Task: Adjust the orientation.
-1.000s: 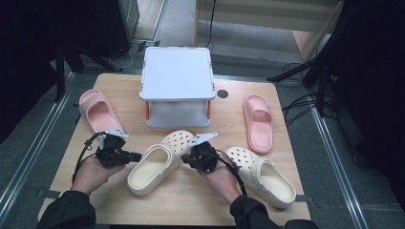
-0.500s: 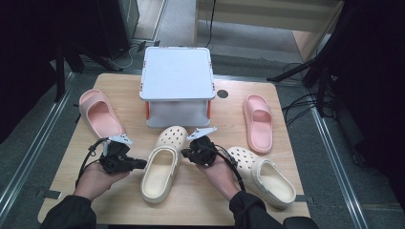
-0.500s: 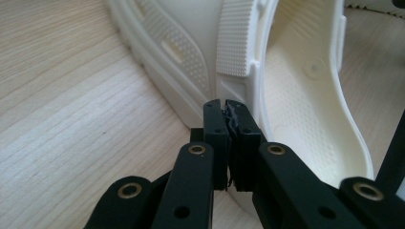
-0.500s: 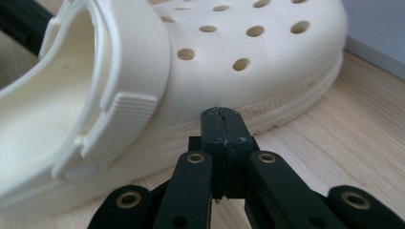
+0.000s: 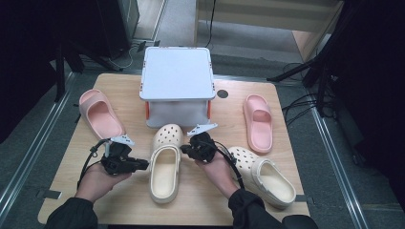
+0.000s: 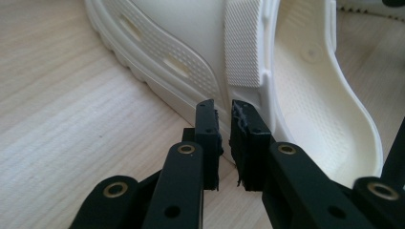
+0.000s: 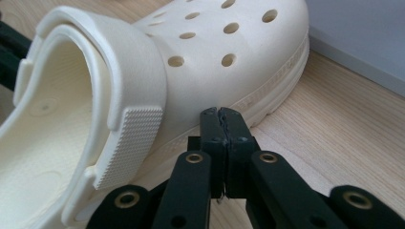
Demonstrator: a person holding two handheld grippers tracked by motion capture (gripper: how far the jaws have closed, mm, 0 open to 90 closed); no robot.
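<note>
Straightened now, the clog (image 5: pixel 165 167) pointed its toe at the box (image 5: pixel 177 76), near the table's (image 5: pixel 224 205) front edge. Left gripper (image 5: pixel 143 164) had just cracked open, empty; right gripper (image 5: pixel 185 151) pressed shut against its side, empty. Another nudge could skew it. Dark room.

Bare surface (image 5: pixel 62 191) lies open at the near left corner, while the cream clog (image 5: pixel 165 167) fills the gap between the left claw (image 5: pixel 142 164) and right claw (image 5: pixel 185 151), the white box (image 5: pixel 176 76) blocks behind, and a second cream clog (image 5: pixel 262 174) crowds the right.
</note>
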